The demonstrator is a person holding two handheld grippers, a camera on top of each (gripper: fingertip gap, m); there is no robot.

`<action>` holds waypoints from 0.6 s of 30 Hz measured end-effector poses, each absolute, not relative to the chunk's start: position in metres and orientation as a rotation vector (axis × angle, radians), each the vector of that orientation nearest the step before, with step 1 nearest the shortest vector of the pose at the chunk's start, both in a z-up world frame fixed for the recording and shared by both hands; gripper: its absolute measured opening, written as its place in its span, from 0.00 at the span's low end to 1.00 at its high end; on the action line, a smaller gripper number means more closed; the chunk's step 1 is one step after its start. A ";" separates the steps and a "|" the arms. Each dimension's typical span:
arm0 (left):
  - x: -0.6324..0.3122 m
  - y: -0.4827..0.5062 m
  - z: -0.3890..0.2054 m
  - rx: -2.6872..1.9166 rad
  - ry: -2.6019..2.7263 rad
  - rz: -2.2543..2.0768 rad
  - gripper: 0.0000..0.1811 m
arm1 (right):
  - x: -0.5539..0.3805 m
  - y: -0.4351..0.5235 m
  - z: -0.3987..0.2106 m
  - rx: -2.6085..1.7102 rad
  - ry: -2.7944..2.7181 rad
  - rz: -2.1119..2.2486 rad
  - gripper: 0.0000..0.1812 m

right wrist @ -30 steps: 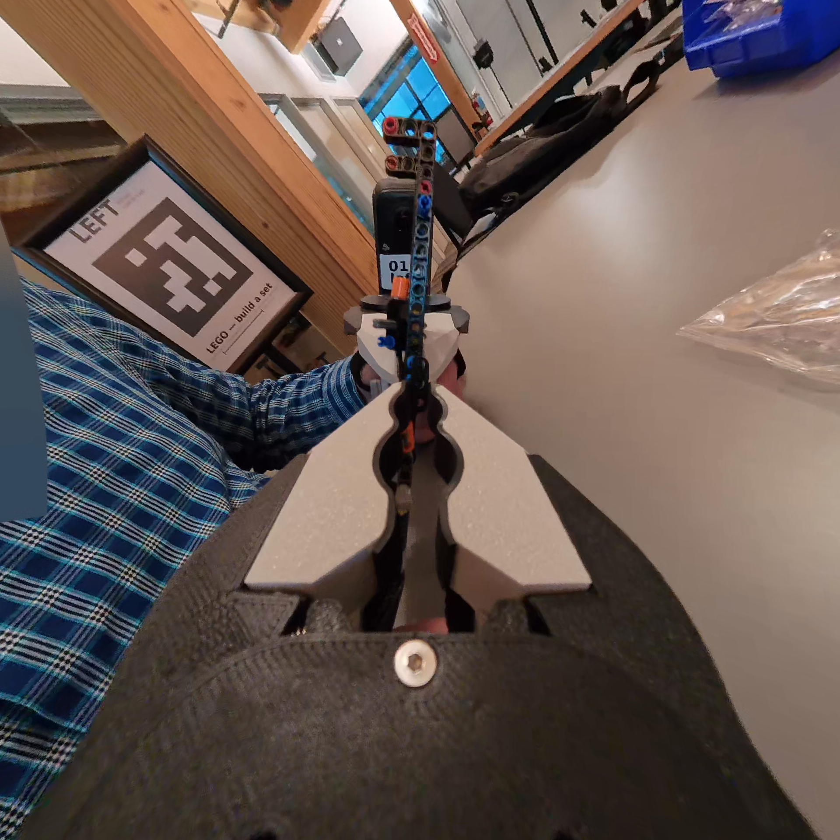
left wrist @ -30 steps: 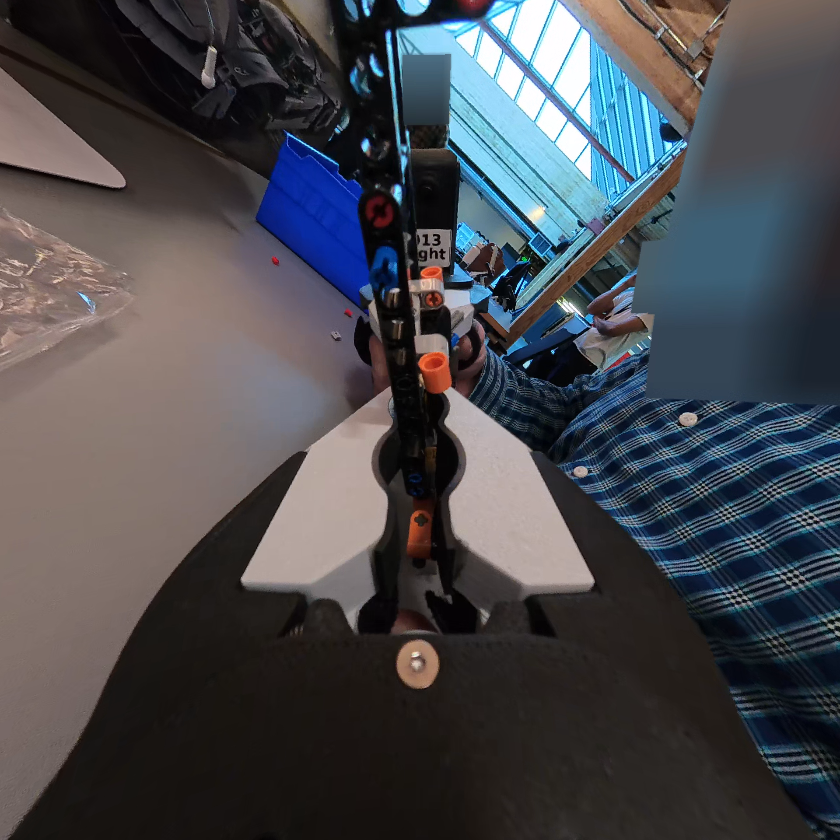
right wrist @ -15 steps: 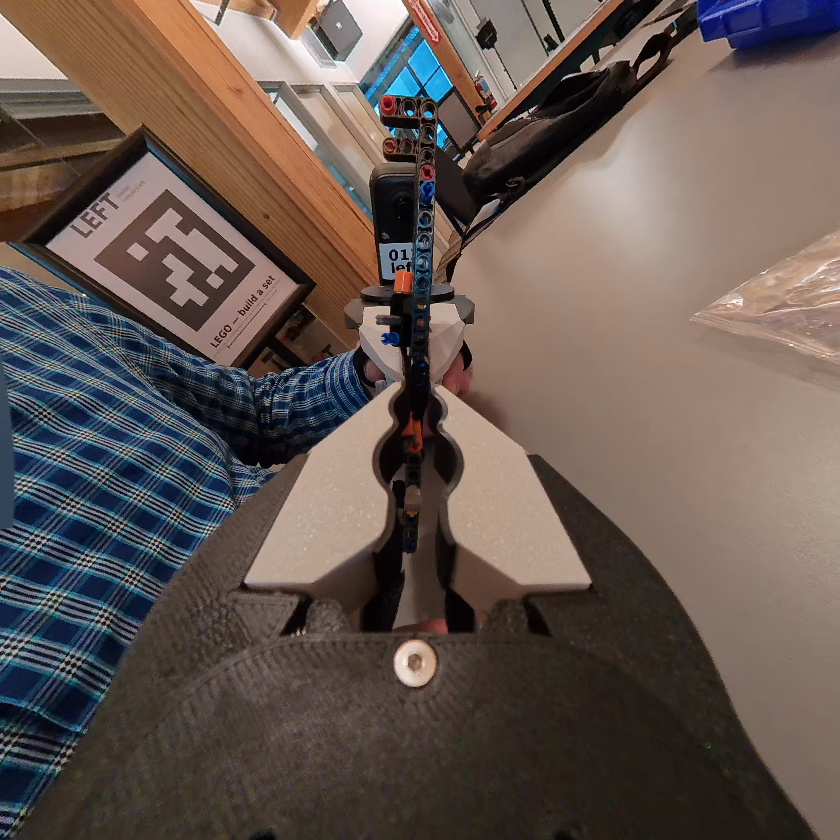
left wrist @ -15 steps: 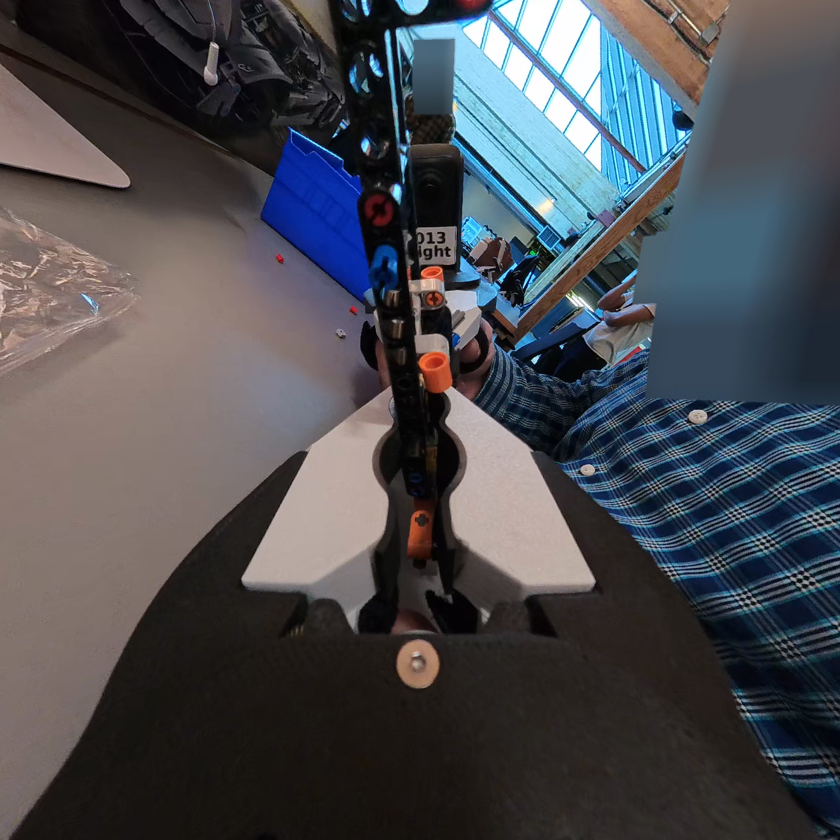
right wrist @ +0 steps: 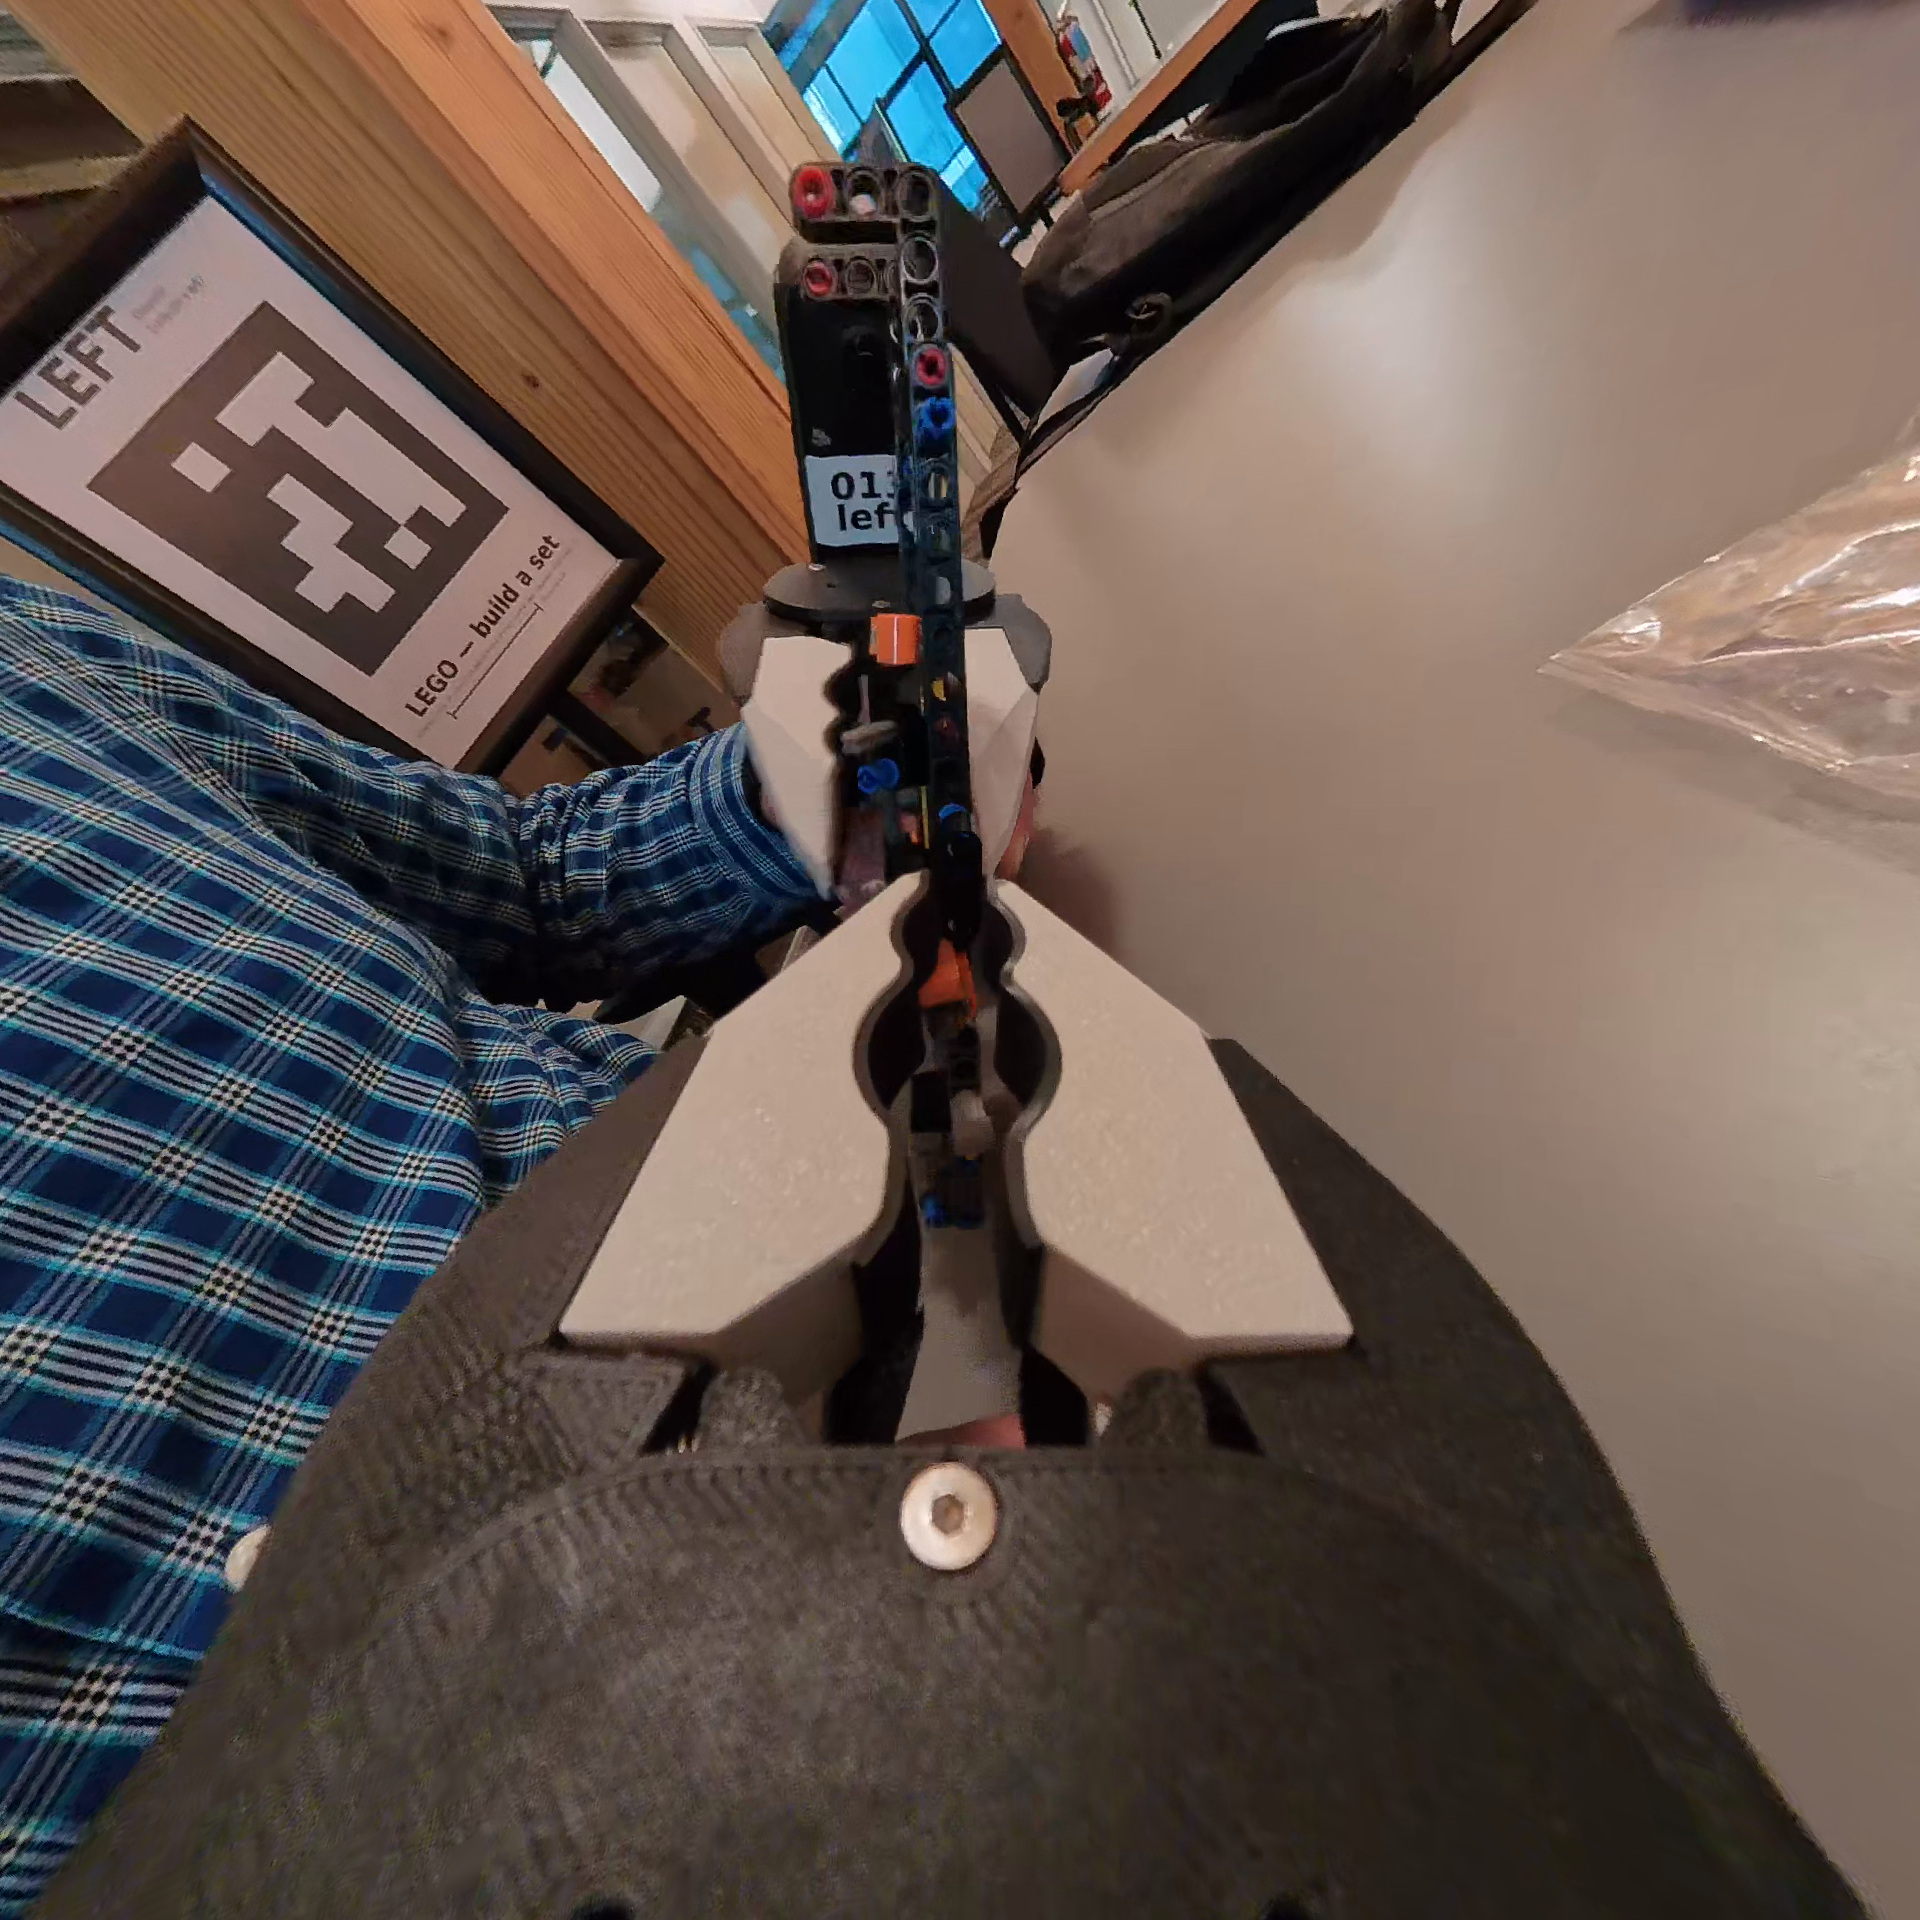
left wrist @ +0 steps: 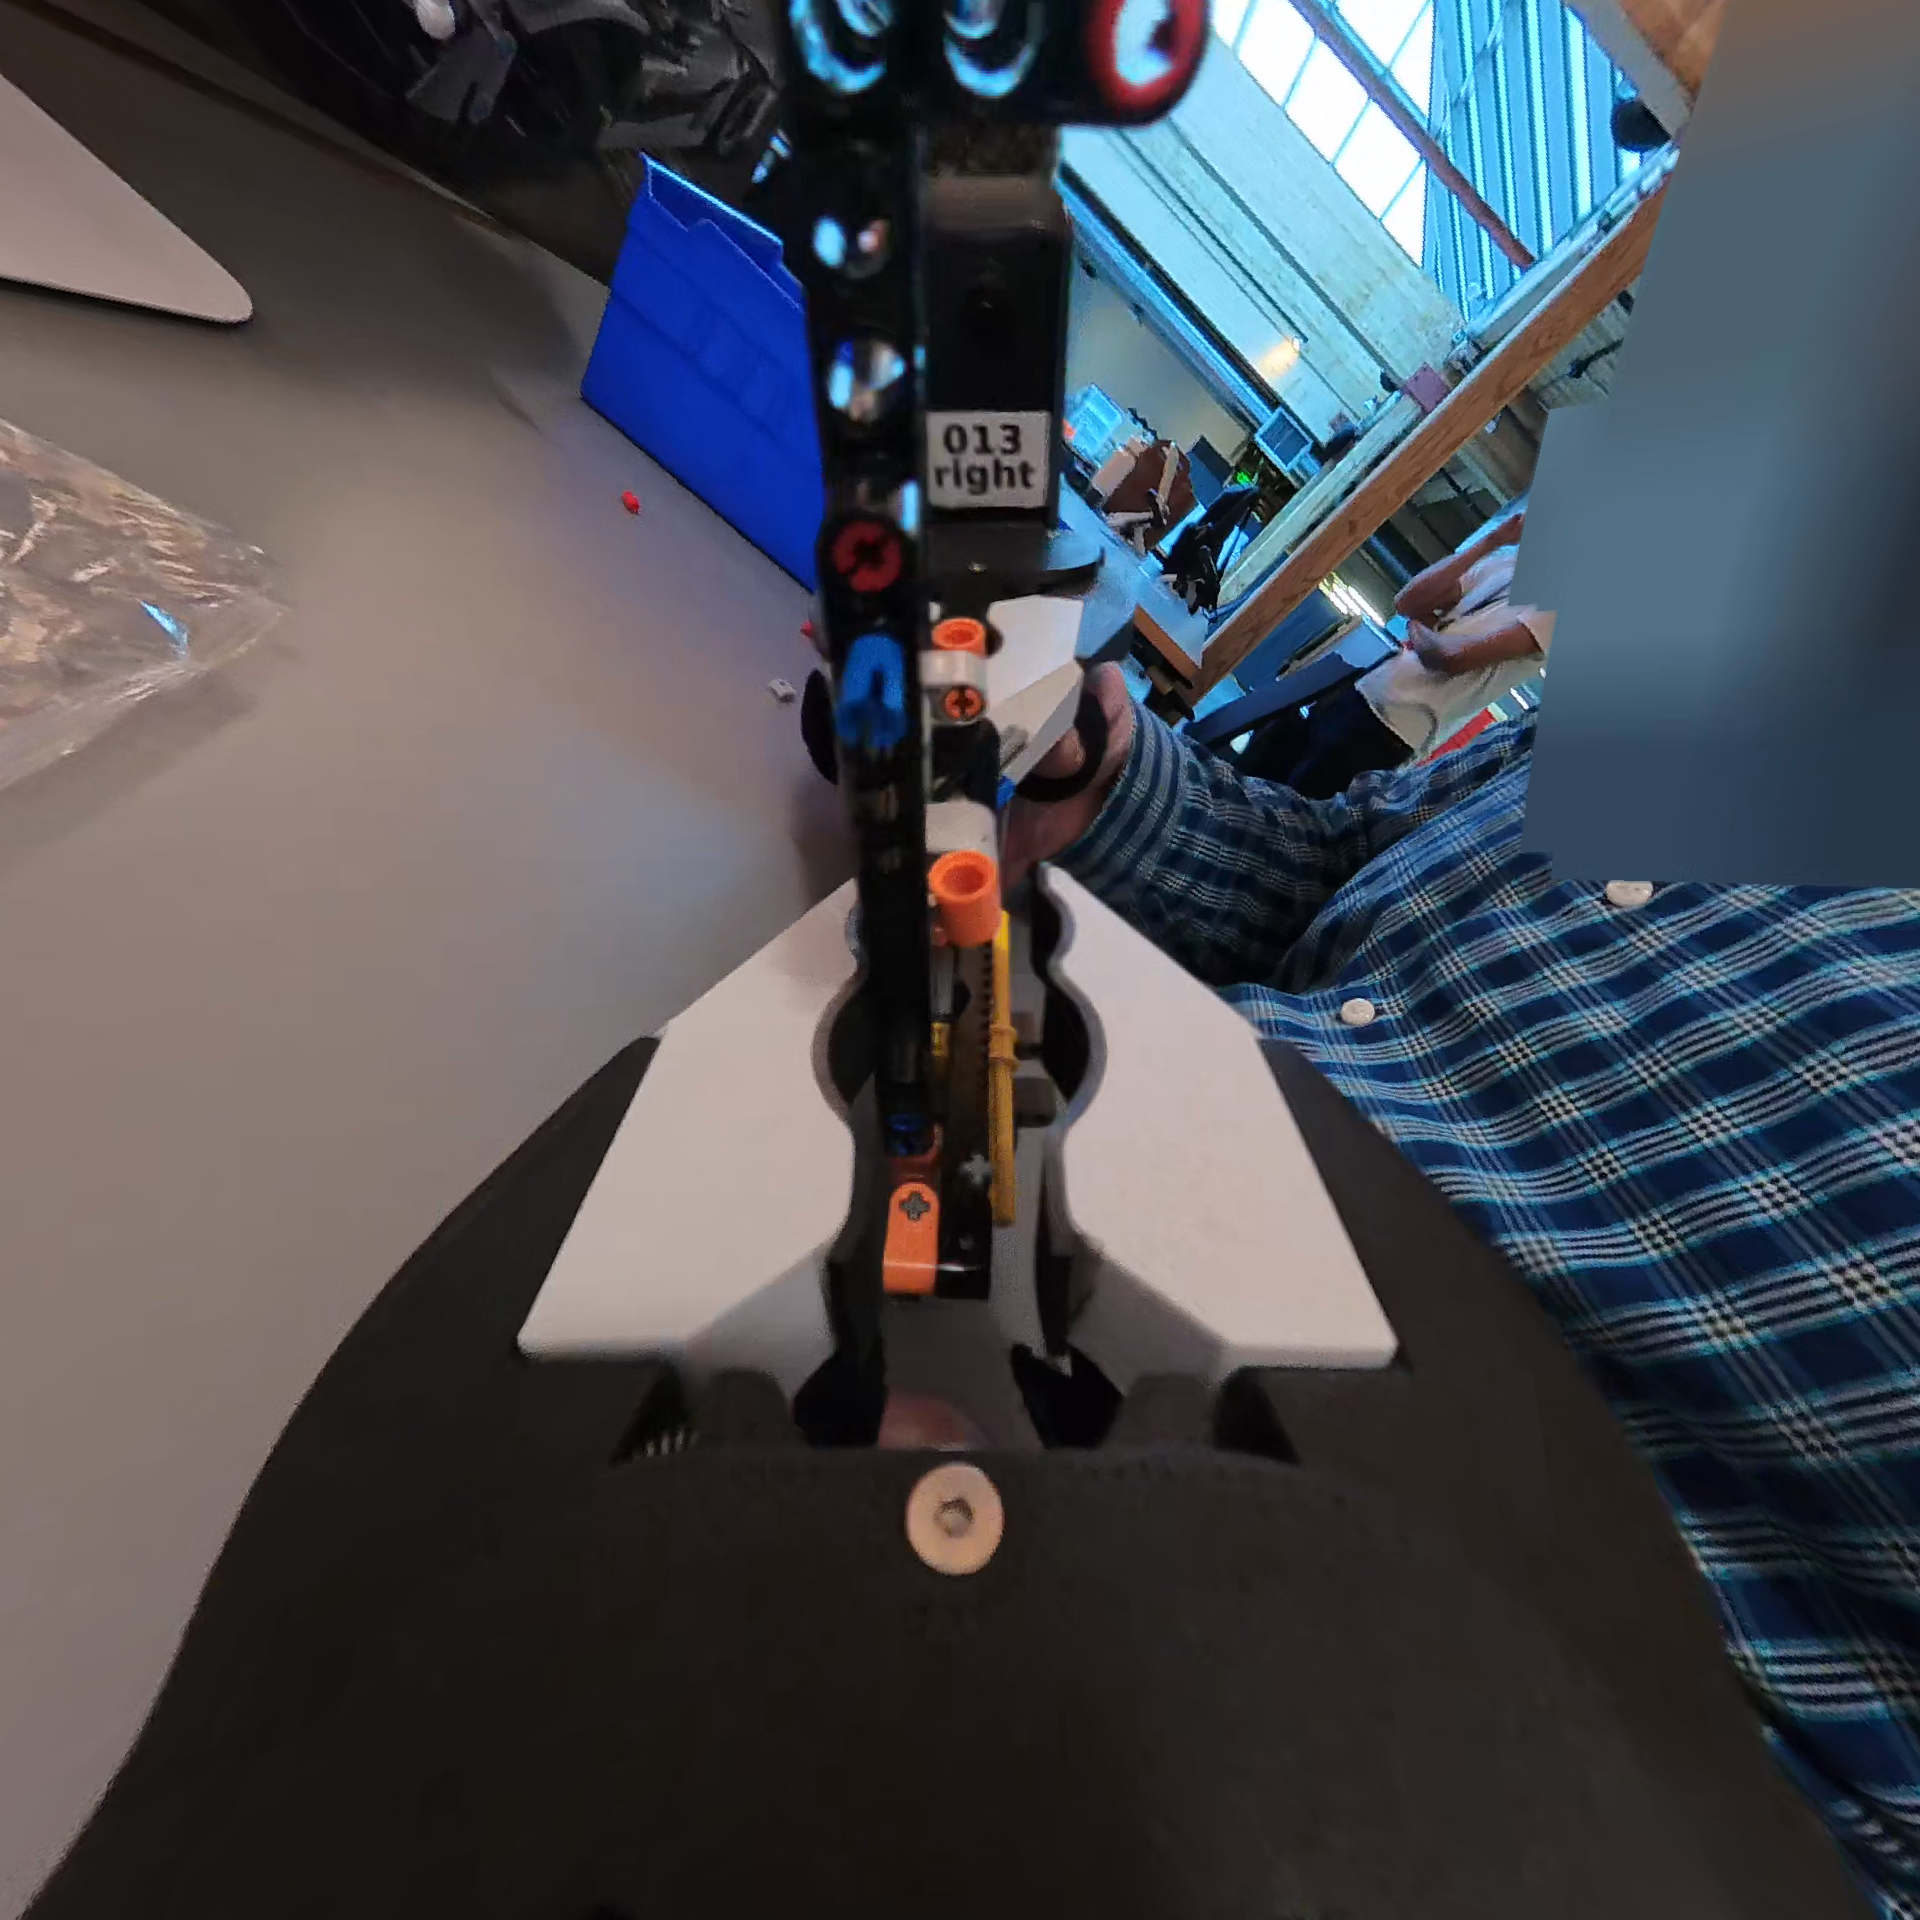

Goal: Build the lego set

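A long black lego beam assembly (left wrist: 878, 831) with red, blue and orange pins is held in the air over the grey table, between the two grippers, which face each other. My left gripper (left wrist: 945, 904) is shut on one end, where an orange connector (left wrist: 912, 1236) and a yellow piece (left wrist: 1000, 1101) sit between the white fingers. The right gripper (left wrist: 1013, 686) shows beyond it. In the right wrist view my right gripper (right wrist: 961, 894) is shut on the other end of the assembly (right wrist: 935, 520), with the left gripper (right wrist: 894, 727) just past it.
A blue bin (left wrist: 707, 353), a clear plastic bag (left wrist: 94, 582) and small loose pieces (left wrist: 630, 501) lie on the grey table (left wrist: 416, 831). The bag (right wrist: 1787, 644) also shows in the right wrist view. A person's plaid sleeve (right wrist: 312, 935) is close. A framed marker sign (right wrist: 291, 468) stands behind. Both grippers' tips are close together, under 4 cm apart.
The two grippers have come closer together, each looming larger in the other's view. The assembly sits deeper in the right jaws, and the yellow piece now shows in the left jaws.
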State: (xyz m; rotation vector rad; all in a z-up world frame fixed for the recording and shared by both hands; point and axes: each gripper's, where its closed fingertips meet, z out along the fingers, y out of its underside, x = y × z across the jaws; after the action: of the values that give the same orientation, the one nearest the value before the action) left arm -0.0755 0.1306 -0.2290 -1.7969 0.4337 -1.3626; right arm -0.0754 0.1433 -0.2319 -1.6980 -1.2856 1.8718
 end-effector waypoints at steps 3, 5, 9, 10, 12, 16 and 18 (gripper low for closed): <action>-0.070 0.125 -0.233 -1.819 0.485 -1.350 0.21 | -0.077 0.142 -0.235 -1.710 -1.311 1.860 0.03; -0.069 0.123 -0.232 -1.809 0.499 -1.351 0.25 | -0.077 0.142 -0.236 -1.716 -1.315 1.853 0.03; -0.069 0.120 -0.235 -1.821 0.533 -1.313 0.28 | -0.077 0.141 -0.236 -1.716 -1.319 1.852 0.03; -0.068 0.119 -0.236 -1.823 0.543 -1.302 0.29 | -0.077 0.141 -0.237 -1.717 -1.323 1.852 0.02; -0.067 0.119 -0.237 -1.832 0.553 -1.287 0.25 | -0.078 0.139 -0.238 -1.721 -1.338 1.844 0.02; -0.072 0.124 -0.238 -1.843 0.507 -1.270 0.12 | -0.078 0.138 -0.240 -1.726 -1.358 1.827 0.02; -0.072 0.124 -0.238 -1.838 0.506 -1.256 0.09 | -0.077 0.137 -0.240 -1.723 -1.359 1.830 0.02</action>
State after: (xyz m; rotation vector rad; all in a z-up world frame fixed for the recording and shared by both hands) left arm -0.0724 0.1242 -0.2377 -1.8385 0.5063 -1.2565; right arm -0.0768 0.1370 -0.2400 -1.7230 -1.3589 1.8300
